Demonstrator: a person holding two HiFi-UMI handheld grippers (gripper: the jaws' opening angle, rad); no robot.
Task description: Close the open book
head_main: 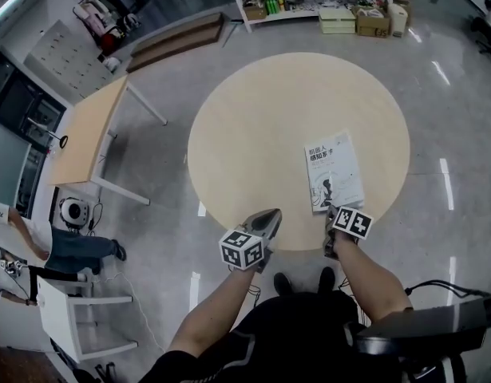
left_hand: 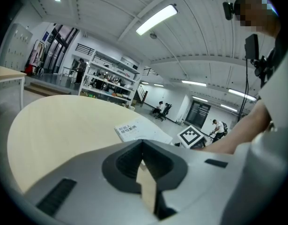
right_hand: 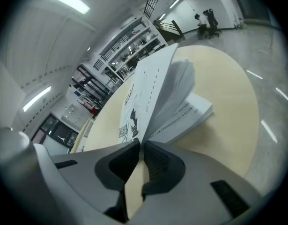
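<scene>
Book lies on the right part of the round table, close to the edge nearest you. Your left gripper sits over the table's near edge, left of the book, jaws pressed together with nothing between them. Your right gripper, at the table's near edge further right, is clamped on the front cover, holding it tilted up while pages fan beneath it.
</scene>
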